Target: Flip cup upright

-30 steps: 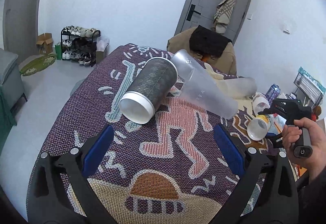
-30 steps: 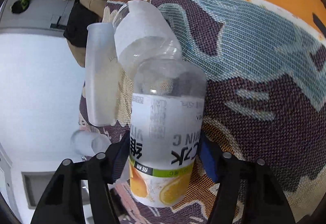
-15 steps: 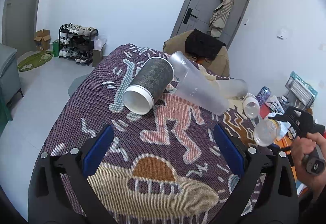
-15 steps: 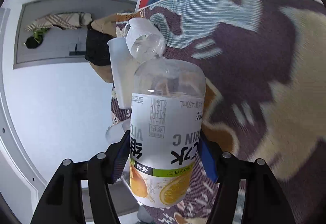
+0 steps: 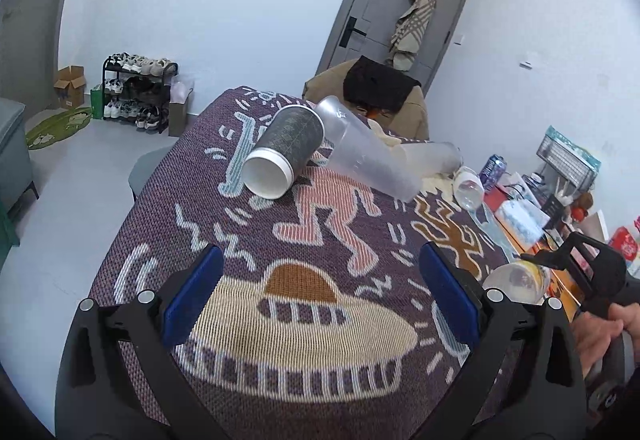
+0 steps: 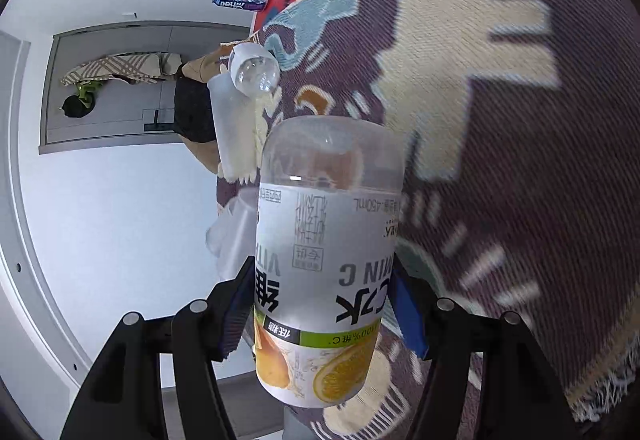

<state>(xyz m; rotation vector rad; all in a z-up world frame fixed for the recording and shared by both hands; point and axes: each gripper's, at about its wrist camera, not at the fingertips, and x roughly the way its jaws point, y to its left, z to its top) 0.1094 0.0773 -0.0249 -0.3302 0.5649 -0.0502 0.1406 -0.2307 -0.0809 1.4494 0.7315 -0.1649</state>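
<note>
Right gripper [image 6: 324,316] carries a clear orange-labelled plastic bottle [image 6: 326,252].
Its fingers clamp the body for turning upright; left gripper [image 5: 320,294] fingers apart, waiting above the patterned woven surface [image 5: 320,224].

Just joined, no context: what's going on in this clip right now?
A person holds a hand-held gripper in each hand over a table with a patterned cloth. The right hand-held gripper is clamped on a clear vitamin C drink bottle, lifted off the cloth and tilted. The left hand-held gripper is open and empty, facing a dark cup and a frosted plastic cup, both lying on their sides. Neither cup stands upright yet.
</note>
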